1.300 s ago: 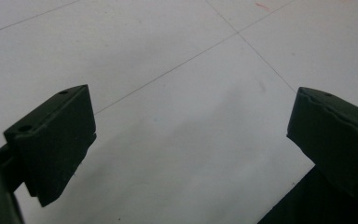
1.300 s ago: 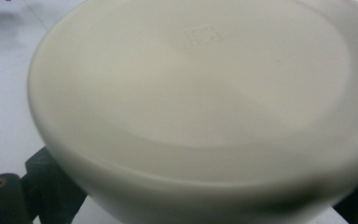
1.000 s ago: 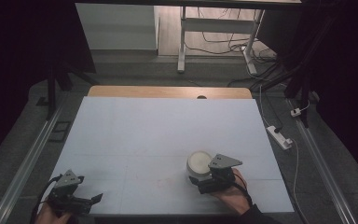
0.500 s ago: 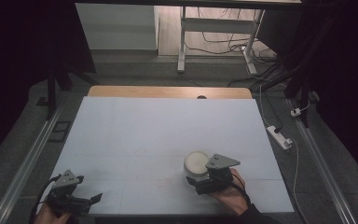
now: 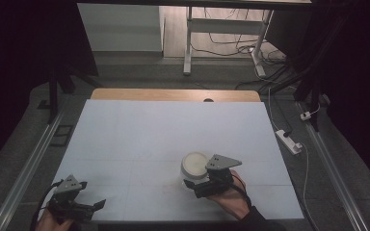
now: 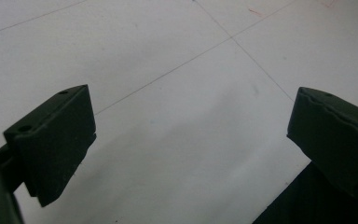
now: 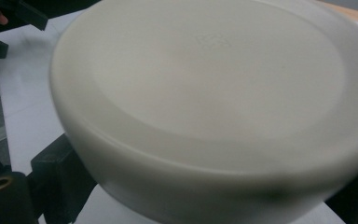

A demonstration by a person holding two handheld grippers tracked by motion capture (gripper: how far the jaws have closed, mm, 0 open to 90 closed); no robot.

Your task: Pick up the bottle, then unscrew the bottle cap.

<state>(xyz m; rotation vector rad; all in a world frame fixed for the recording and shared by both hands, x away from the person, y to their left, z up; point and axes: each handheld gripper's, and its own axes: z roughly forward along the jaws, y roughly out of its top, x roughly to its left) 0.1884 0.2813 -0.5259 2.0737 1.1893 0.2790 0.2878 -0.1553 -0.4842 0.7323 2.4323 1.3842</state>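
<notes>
right tongs grip the cream lidded tub; left tongs spread empty over the table.

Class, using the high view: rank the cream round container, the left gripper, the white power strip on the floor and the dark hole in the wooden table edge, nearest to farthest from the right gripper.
From the right gripper:
1. Cream round container, right at its jaws.
2. Left gripper, near-left corner.
3. White power strip, floor on the right; close to the left gripper's rank, hard to call.
4. Dark hole, far wooden edge.
</notes>
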